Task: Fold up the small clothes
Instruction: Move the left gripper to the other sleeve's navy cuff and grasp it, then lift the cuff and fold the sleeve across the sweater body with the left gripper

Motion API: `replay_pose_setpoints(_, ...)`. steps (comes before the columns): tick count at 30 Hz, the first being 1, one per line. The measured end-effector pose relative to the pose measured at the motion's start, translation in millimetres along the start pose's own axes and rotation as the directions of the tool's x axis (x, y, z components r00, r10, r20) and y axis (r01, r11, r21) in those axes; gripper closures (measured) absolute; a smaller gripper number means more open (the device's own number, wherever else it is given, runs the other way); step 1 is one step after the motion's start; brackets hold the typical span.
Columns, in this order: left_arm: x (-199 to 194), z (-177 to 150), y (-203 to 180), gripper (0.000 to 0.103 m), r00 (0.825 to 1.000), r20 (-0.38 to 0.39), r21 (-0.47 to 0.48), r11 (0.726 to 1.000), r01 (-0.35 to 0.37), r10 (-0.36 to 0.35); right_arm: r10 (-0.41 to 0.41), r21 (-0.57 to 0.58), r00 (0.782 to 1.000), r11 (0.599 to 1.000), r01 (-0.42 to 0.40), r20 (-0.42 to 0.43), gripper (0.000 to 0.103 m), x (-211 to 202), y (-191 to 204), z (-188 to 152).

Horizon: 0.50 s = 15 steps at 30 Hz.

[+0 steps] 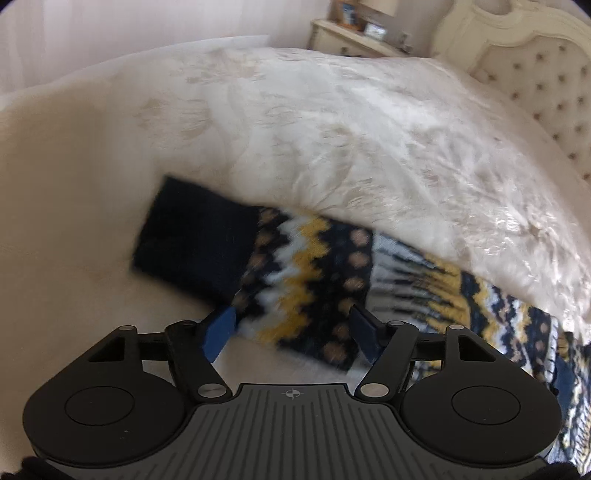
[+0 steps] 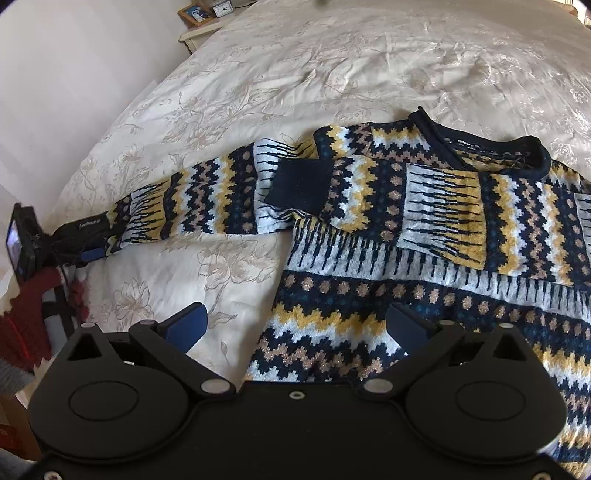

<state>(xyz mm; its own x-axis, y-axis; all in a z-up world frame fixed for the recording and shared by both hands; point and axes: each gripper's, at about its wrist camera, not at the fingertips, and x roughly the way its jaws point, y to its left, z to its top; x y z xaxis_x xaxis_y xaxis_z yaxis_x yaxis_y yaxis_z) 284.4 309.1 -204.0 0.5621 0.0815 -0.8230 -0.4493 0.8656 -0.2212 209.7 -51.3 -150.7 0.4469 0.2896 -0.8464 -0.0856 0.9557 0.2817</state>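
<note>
A knitted sweater [image 2: 424, 266] with navy, yellow, white and tan bands lies flat on the cream bedspread [image 2: 332, 55]. One sleeve is folded across the chest, its navy cuff [image 2: 299, 184] near the middle. The other sleeve [image 2: 207, 195] stretches out to the left. My left gripper [image 1: 291, 332] is open at that sleeve's end. The patterned sleeve [image 1: 306, 266] and its navy cuff [image 1: 192, 240] lie loose between and just beyond the blue pads. From the right wrist view the left gripper [image 2: 96, 240] covers the cuff. My right gripper [image 2: 295, 328] hangs open over the sweater's lower left edge.
A cream nightstand [image 1: 354, 33] with picture frames and a small clock [image 2: 221, 7] stands beyond the bed beside a tufted headboard [image 1: 535, 74]. A person's red knitted sleeve [image 2: 29, 314] shows behind the left gripper. The bed's edge falls away at the left.
</note>
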Motion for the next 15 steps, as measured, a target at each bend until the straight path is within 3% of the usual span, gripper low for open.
replay_pose_setpoints(5,-3.2,-11.4,8.4,0.038,1.0,0.012,-0.039,0.999,-0.003,0.004,0.005,-0.006,1.0,1.0,-0.005,-0.005,0.001,5.3,1.5,4.7)
replay_pose_setpoints(15,27.4,25.7,13.0,0.038,0.998,0.038,-0.154,0.987,0.05,-0.044,0.012,-0.007,1.0,1.0,-0.012,0.023,0.001,-4.0,1.2,5.4)
